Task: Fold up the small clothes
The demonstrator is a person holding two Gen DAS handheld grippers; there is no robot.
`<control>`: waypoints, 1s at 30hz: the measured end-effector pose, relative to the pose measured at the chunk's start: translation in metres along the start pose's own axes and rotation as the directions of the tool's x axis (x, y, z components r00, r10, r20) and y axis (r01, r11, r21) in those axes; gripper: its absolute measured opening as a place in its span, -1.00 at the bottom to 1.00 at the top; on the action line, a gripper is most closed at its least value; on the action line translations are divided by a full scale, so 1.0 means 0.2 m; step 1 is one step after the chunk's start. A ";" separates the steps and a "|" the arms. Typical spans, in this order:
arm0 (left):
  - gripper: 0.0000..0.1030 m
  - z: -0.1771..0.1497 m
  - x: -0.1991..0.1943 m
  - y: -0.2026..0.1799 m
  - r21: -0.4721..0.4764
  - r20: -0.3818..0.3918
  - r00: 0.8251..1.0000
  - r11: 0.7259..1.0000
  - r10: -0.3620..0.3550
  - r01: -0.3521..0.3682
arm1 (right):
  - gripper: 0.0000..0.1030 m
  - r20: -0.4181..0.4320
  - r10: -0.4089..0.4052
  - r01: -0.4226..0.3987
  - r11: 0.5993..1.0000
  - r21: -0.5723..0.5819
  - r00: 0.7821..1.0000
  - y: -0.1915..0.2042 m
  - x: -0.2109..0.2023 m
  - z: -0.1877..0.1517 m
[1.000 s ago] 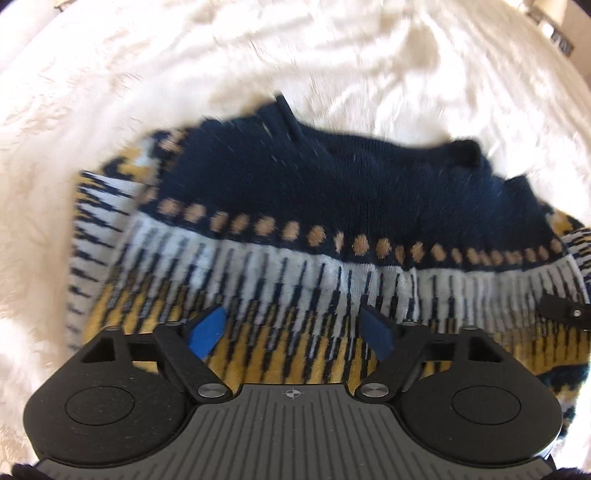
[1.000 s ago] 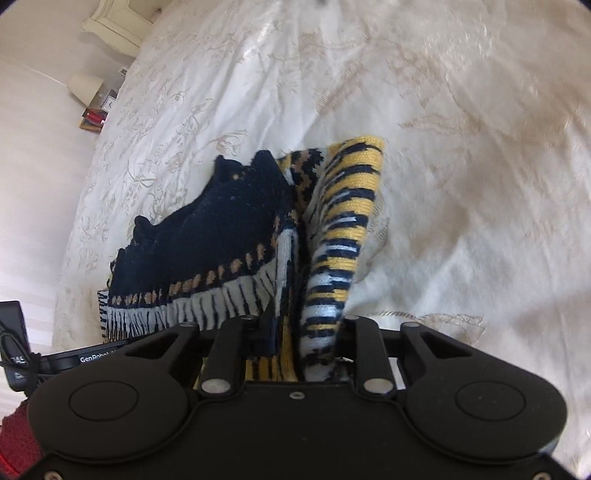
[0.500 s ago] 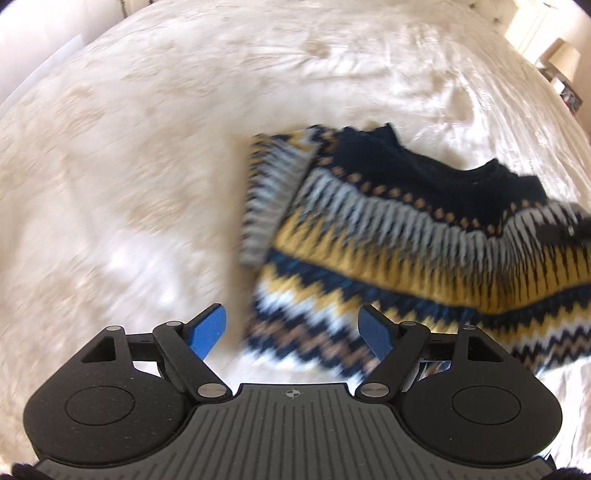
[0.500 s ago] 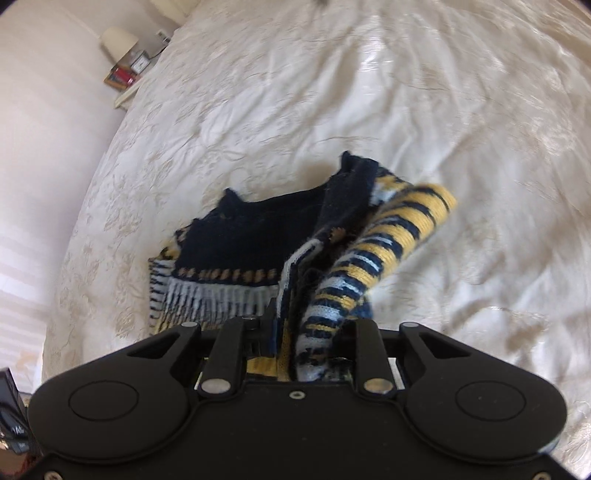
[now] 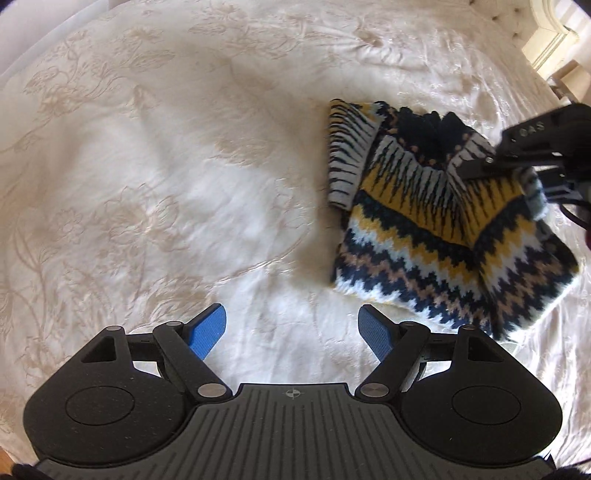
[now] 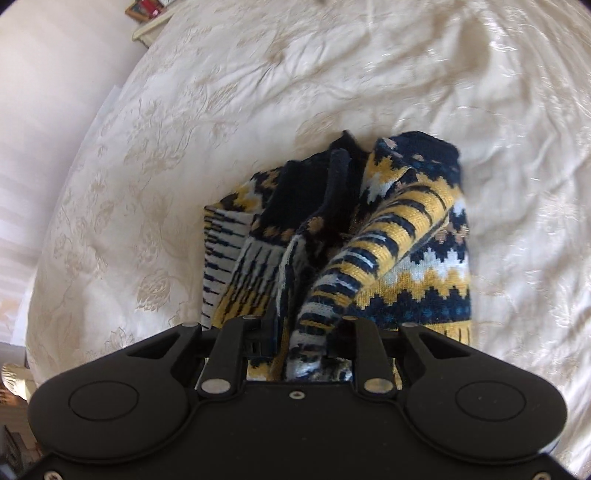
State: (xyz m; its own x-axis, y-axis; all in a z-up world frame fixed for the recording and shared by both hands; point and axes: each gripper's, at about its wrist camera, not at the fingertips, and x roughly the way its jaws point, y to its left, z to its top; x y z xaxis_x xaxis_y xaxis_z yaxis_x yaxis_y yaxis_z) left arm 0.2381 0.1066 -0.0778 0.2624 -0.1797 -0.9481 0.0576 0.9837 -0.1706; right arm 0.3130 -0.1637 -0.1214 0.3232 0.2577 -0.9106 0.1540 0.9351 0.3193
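A small knitted sweater (image 5: 436,229) in navy, yellow and white zigzags lies on the cream bedspread (image 5: 166,166), at the right of the left wrist view. My left gripper (image 5: 293,332) is open and empty, its blue pads (image 5: 207,332) over bare bedspread to the left of the sweater. My right gripper (image 6: 306,332) is shut on a striped sleeve (image 6: 369,258) of the sweater (image 6: 424,273) and holds it up over the body. The right gripper also shows in the left wrist view (image 5: 517,158), over the sweater's right shoulder.
The embroidered bedspread (image 6: 184,129) fills both views. A cream bedside cabinet (image 5: 550,48) stands at the far right corner. A shelf with books (image 6: 147,14) shows beyond the bed's far left edge.
My left gripper has pulled back and to the left, off the sweater. My right gripper has carried the sleeve inward over the sweater's body, still shut on it.
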 end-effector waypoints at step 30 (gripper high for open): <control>0.51 0.39 0.16 -0.20 0.075 -0.045 0.981 0.978 -0.190 0.193 | 0.13 0.163 -0.005 0.067 0.923 -0.379 0.987 -0.01 -0.22 -0.44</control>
State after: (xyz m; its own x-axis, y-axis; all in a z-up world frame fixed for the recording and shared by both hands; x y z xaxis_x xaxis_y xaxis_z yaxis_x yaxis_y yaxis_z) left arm 0.3194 0.0609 -0.0800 0.2035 -0.3629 -0.9093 0.1791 0.9269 -0.3298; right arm 0.2166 -0.1558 -0.1042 0.4701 0.2100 -0.8572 -0.1902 0.9726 0.1340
